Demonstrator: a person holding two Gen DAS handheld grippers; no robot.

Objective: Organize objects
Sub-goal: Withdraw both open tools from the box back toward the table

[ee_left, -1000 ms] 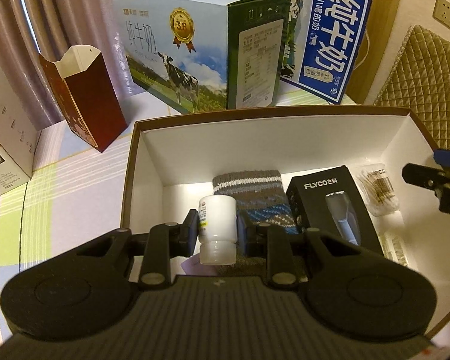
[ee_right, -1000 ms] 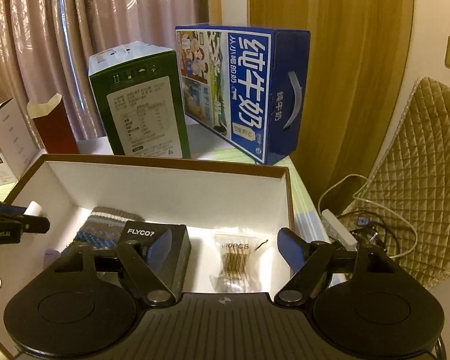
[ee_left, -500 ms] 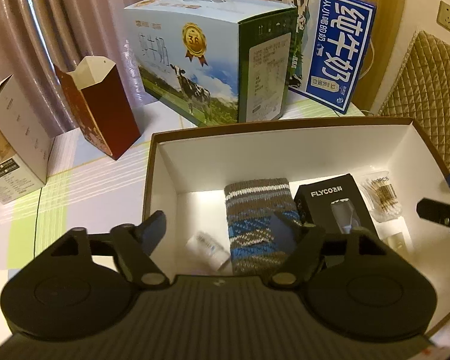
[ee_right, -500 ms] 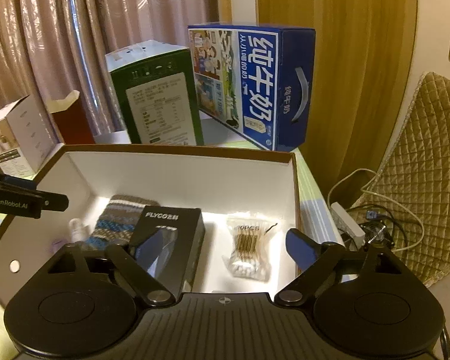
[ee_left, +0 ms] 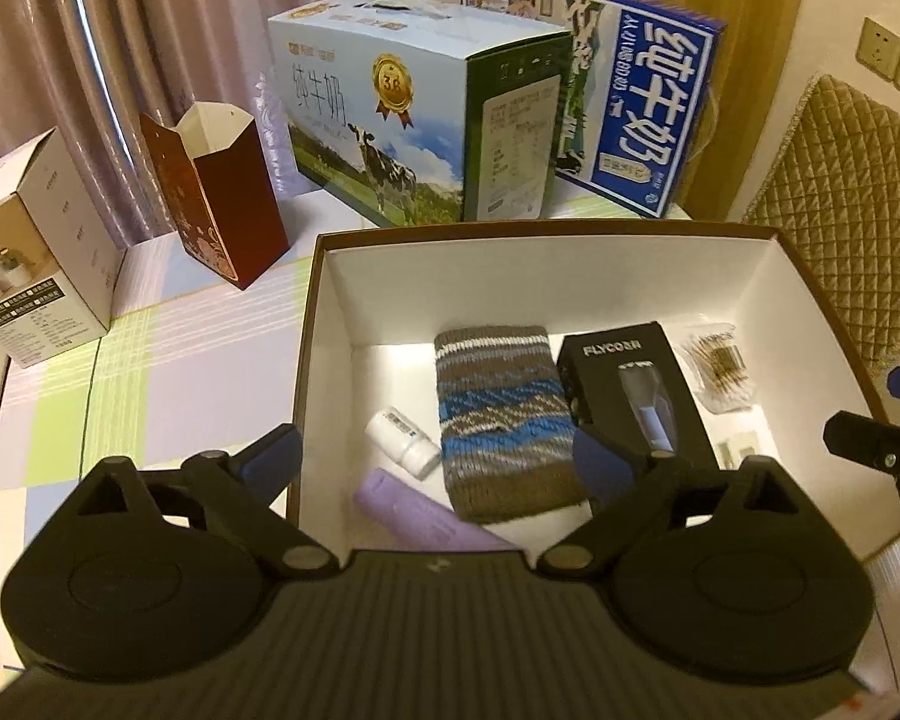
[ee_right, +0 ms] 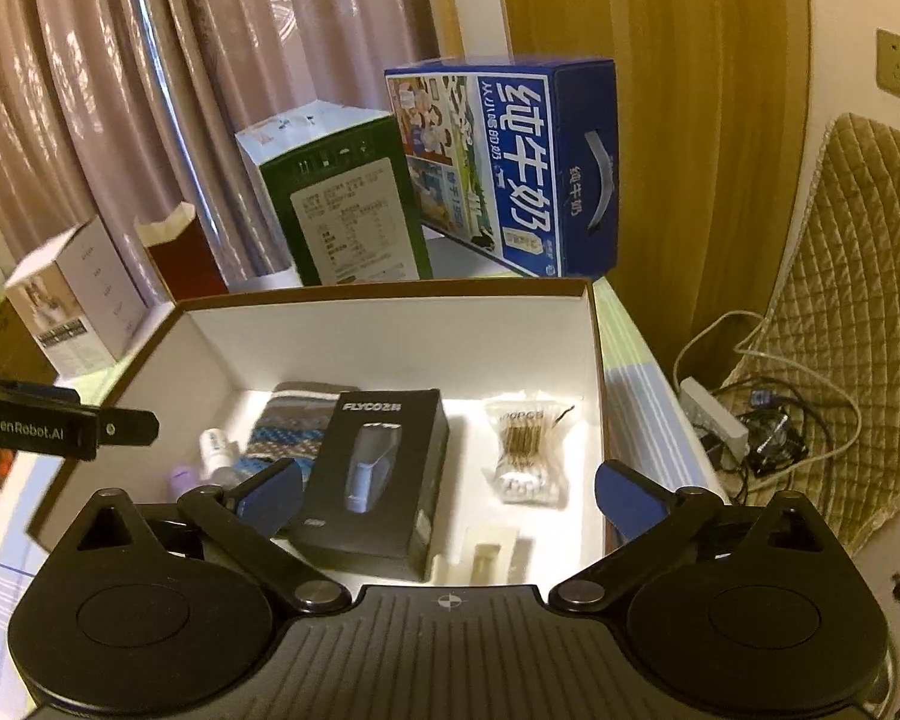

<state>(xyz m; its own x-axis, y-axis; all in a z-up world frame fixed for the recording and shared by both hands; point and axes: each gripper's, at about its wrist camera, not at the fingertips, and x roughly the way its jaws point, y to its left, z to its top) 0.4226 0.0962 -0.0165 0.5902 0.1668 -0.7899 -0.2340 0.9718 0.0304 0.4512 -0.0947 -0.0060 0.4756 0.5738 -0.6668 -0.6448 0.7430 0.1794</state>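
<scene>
White card lines the open storage box point(ee_left: 546, 294), brown outside, which sits at the table's point(ee_left: 150, 372) right edge. Inside lie a small white bottle point(ee_left: 403, 443) on its side near the left wall, a purple tube point(ee_left: 414, 513) just below it, a striped knit pouch point(ee_left: 504, 420) in the middle, a black FLYCO box point(ee_left: 636, 396) beside that, and a bag of cotton swabs point(ee_left: 717, 369) by the right wall.

Left gripper point(ee_left: 435, 465) hangs above the box's near-left part, jaws spread wide, holding nothing. Right gripper point(ee_right: 447, 492) is likewise spread and empty over the near-right part.

Only the right view shows a small pale packet point(ee_right: 486, 558) on the box floor clearly, plus cables point(ee_right: 768, 432) beyond the table's right edge. Only the left view shows the cow-printed milk carton point(ee_left: 402, 120) front-on; both show the blue carton point(ee_right: 510, 168) at the far edge.
</scene>
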